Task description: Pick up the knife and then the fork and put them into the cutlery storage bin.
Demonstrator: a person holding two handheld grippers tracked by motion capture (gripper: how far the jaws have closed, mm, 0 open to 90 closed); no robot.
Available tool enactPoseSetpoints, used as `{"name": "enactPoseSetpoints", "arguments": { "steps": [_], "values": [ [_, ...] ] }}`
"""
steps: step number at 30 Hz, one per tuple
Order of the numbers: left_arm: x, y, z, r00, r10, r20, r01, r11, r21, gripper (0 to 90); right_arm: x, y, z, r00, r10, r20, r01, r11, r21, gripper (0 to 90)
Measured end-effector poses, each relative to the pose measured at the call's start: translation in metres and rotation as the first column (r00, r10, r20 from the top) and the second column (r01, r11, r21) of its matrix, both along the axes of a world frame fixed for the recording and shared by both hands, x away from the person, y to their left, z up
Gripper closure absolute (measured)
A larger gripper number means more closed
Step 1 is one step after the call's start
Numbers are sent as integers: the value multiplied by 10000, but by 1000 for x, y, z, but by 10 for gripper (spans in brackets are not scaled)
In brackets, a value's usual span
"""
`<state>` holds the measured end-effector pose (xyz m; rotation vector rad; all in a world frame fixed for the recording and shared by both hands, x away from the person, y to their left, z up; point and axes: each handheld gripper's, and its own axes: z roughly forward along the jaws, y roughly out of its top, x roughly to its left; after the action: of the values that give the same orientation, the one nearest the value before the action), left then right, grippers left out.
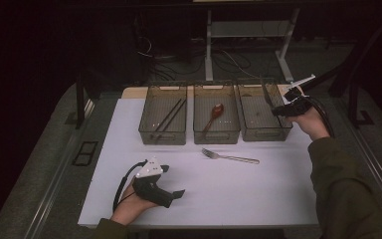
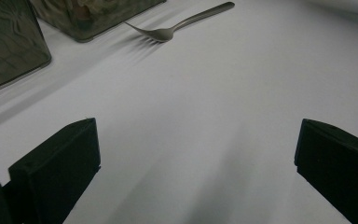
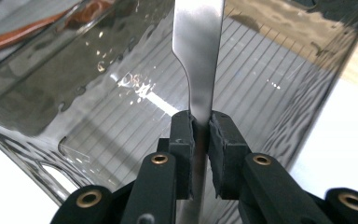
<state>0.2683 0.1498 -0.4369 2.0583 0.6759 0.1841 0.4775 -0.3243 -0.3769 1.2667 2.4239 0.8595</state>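
Observation:
My right gripper [image 1: 278,110] [image 3: 201,123] is shut on a metal table knife [image 1: 267,94] [image 3: 198,42] and holds it over the rightmost clear bin [image 1: 266,133] [image 3: 98,93], blade pointing away and down into the bin. A metal fork [image 1: 230,157] [image 2: 182,23] lies flat on the white table [image 1: 258,199] just in front of the bins. At the front left, my left gripper [image 1: 173,181] [image 2: 196,154] rests on the table, open, with bare tabletop between its jaws and the fork well ahead of it.
Three clear bins stand in a row at the table's back. The left bin [image 1: 162,137] holds dark chopsticks [image 1: 169,117]; the middle bin [image 1: 216,134] holds a wooden spoon [image 1: 214,115] [image 3: 28,35]. Desk legs and cables lie on the floor beyond.

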Motion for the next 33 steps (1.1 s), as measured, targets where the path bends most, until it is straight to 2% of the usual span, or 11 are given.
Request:
{"name": "enactPoseSetpoints", "arguments": {
  "steps": [3, 6, 10, 13, 18, 23, 25, 29, 33],
  "values": [
    [0, 0, 0, 10000, -20, -29, 20, 10000, 12, 0, 2, 4, -5, 9999, 74, -129, -78, 9996, -275, 787],
    [0, 0, 0, 10000, -32, -15, 32, 10000, 5, 0, 3, 8, -5, 9999, 56, -146, -60, 9997, -245, 767],
    [0, 0, 0, 10000, -37, -20, 37, 10000, 7, 0, 1, 7, 1, 10000, 50, 38, -51, 9993, 373, 668],
    [-1, 0, 0, 10000, -44, -3, 44, 10000, 23, 0, -1, 5, 6, 9997, -52, 245, 40, 9988, 482, 593],
    [-1, -1, 0, 10000, -54, -3, 54, 10000, 36, 0, -9, 0, 14, 9992, -33, 408, -8, 9949, 1013, 557],
    [-1, -1, 0, 10000, -65, 2, 65, 10000, 35, 0, -25, -2, 22, 9966, 132, 808, -275, 9836, 1784, 536],
    [-1, -1, 0, 10000, -78, 20, 78, 10000, 32, 0, -32, 1, 23, 9949, 381, 934, -542, 9828, 1763, 535],
    [-1, -1, 1, 9999, -107, 36, 107, 9999, 26, 0, -44, 8, 25, 9913, 841, 1009, -974, 9859, 1357, 528],
    [-1, -2, 1, 9999, -110, 50, 109, 9999, 33, 0, -54, 17, 26, 9856, 1300, 1080, -1420, 9835, 1121, 525]
  ]
}}
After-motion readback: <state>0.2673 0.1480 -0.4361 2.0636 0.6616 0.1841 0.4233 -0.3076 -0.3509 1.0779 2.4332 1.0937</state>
